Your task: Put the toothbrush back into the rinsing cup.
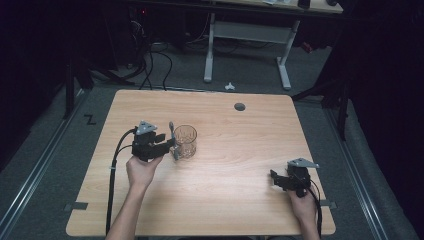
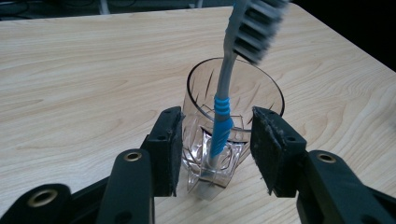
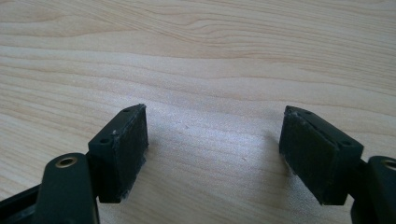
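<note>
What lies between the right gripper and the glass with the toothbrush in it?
Only bare wooden table in the high view: nothing sits between the right gripper and the glass holding the toothbrush.

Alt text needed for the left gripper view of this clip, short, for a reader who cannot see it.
A toothbrush stands bristles-up in a clear cut glass on a light wooden table. The left tongs sit open around the lower part of the glass, one black pad on each side and neither pressing on it.
</note>
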